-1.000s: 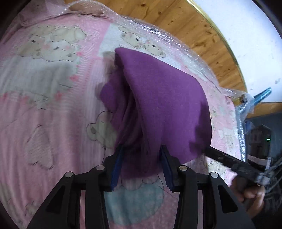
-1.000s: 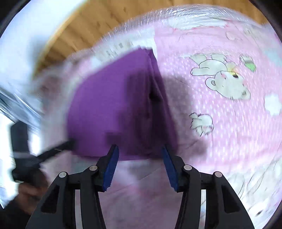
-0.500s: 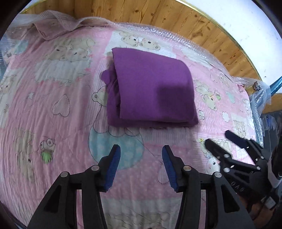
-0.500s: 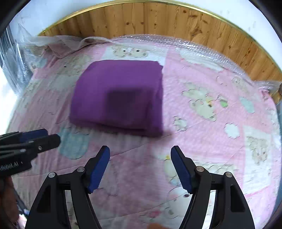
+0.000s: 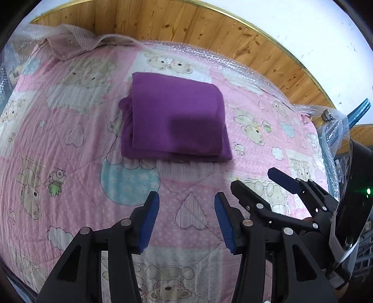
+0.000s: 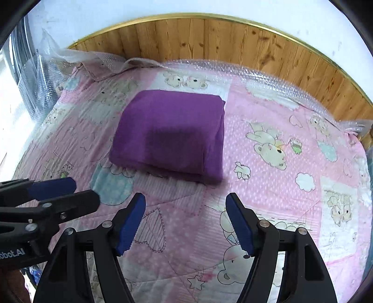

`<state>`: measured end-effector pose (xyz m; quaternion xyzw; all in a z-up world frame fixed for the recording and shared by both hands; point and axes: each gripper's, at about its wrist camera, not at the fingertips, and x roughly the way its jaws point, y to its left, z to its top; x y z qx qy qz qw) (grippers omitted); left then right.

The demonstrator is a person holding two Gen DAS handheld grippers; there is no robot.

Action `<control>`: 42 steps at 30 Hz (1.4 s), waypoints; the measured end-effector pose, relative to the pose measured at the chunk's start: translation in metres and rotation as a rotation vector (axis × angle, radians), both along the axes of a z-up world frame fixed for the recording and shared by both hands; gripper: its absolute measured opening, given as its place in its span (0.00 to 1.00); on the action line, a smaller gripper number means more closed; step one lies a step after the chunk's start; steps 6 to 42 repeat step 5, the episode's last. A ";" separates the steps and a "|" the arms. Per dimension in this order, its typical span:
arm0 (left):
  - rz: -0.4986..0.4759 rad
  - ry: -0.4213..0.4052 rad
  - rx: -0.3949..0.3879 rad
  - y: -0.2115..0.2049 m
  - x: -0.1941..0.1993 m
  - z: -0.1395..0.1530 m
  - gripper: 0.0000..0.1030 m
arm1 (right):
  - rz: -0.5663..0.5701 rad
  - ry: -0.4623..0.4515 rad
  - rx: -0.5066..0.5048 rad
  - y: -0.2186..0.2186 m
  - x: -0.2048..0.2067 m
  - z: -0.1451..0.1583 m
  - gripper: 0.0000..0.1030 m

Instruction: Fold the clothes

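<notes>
Pink quilted bed cover with teddy bears (image 5: 70, 163) holds the folded purple cloth bundle (image 5: 174, 116), its long side running left to right, straight ahead of the left tool (image 5: 186, 218) and the right tool (image 6: 185, 220), both spread wide, holding nothing, touching nothing.

Pink bear-print quilt (image 6: 291, 144) covers the bed; wooden headboard (image 6: 209, 37) behind; white wall (image 6: 163, 9) above.

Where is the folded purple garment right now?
The folded purple garment lies on the pink teddy-bear quilt, centre-frame in both wrist views, toward the wooden headboard, ahead of both tools.
</notes>
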<state>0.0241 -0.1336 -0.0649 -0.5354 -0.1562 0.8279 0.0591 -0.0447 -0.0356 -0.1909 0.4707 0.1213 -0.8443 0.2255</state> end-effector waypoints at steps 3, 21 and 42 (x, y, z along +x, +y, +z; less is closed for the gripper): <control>-0.007 0.012 -0.003 0.003 -0.002 0.005 0.49 | -0.003 0.018 0.019 0.000 0.001 0.004 0.70; -0.012 0.014 -0.006 0.004 -0.003 0.007 0.50 | -0.011 0.022 0.028 0.001 0.001 0.006 0.70; -0.012 0.014 -0.006 0.004 -0.003 0.007 0.50 | -0.011 0.022 0.028 0.001 0.001 0.006 0.70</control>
